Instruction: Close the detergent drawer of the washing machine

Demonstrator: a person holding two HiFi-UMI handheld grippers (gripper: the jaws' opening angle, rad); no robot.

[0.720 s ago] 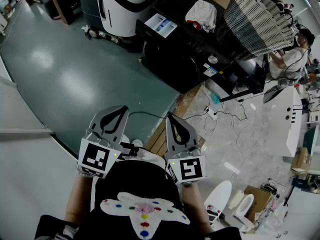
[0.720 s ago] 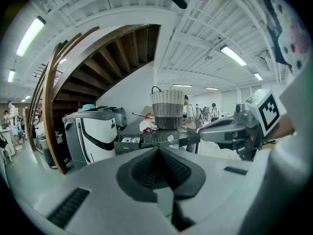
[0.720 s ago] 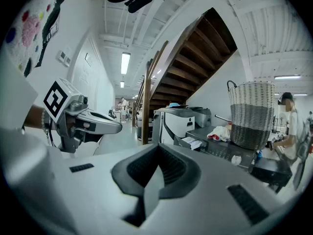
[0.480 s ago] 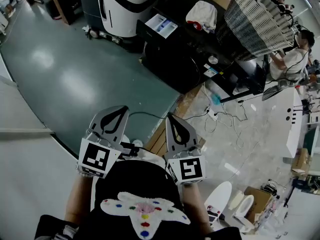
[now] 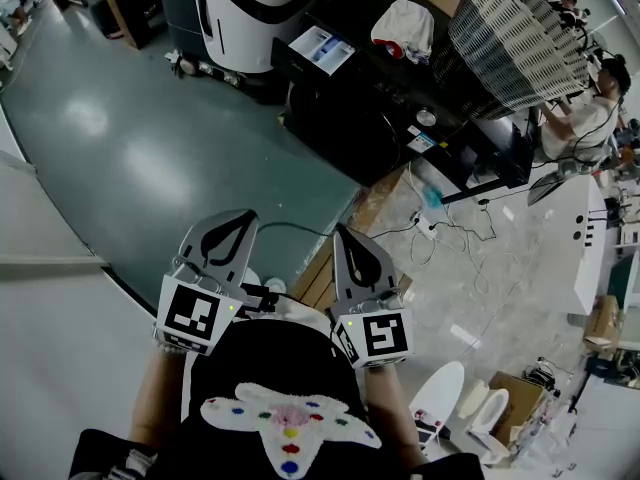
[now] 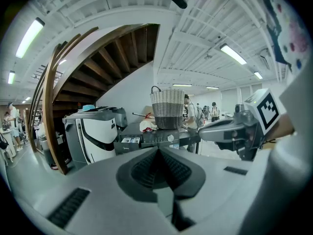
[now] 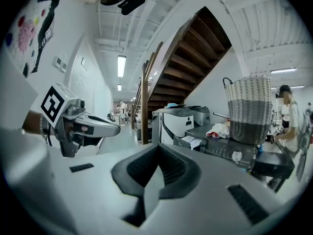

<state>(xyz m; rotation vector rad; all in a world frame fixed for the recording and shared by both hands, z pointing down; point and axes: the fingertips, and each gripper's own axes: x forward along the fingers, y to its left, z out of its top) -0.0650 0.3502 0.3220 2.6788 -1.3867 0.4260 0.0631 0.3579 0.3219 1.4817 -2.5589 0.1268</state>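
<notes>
- Showing both hand-held grippers raised side by side in front of the person's chest in the head view, well apart from the washing machine.
- Left gripper (image 5: 232, 218): jaws pressed together with nothing between them, as the left gripper view confirms. Its place matches the earlier head-view frames.
- Right gripper (image 5: 345, 233): jaws likewise together and empty. Its marker cube (image 5: 372, 336) appears very slightly turned compared with the earlier frames. No other shift is visible.
- Washing machine (image 5: 350, 118): dark and front-loading, standing beyond the teal floor (image 5: 130, 148) at the upper middle of the head view. It is unchanged.
- Detergent drawer (image 5: 322, 50): pulled out from the machine's upper front, with its white and blue compartments exposed. It is open as in the earlier frames, and neither gripper touches it.
- Wicker basket (image 5: 515, 38) and white cloth (image 5: 403, 28): both rest on the machine's top, the basket to the right of the cloth, as before.
- Person (image 5: 585, 113): at the upper right edge, just beside the basket. This figure sits marginally differently in the frame than half a second ago.
</notes>
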